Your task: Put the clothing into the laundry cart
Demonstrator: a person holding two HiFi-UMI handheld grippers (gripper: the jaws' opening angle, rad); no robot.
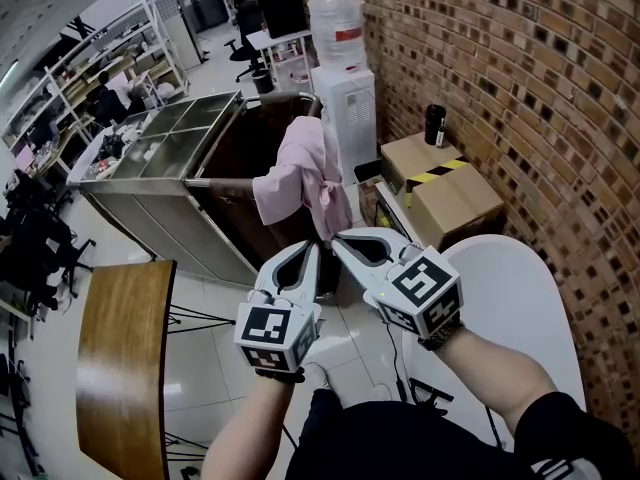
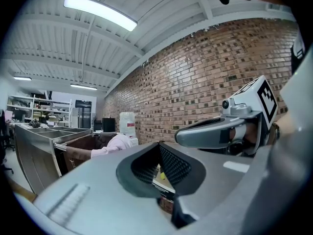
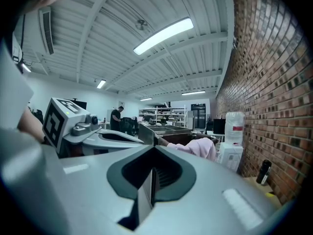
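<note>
A pink garment [image 1: 300, 173] hangs over the near rim of the brown laundry cart [image 1: 240, 143], partly inside and partly down its outer side. My left gripper [image 1: 309, 251] and right gripper [image 1: 340, 240] are held side by side just short of the garment's lower end, tips pointing at it. Both are shut with nothing between the jaws. In the left gripper view the garment [image 2: 115, 144] lies on the cart's edge [image 2: 73, 151] well ahead of the shut jaws. The right gripper view shows the same garment [image 3: 198, 148] beyond its closed tips.
A water dispenser [image 1: 342, 88] stands right behind the cart. A cardboard box [image 1: 447, 196] with a dark bottle [image 1: 434, 124] sits by the brick wall. A white round table [image 1: 525, 303] is at right, a wooden table [image 1: 125, 363] at left, and a steel sink unit [image 1: 150, 158] beside the cart.
</note>
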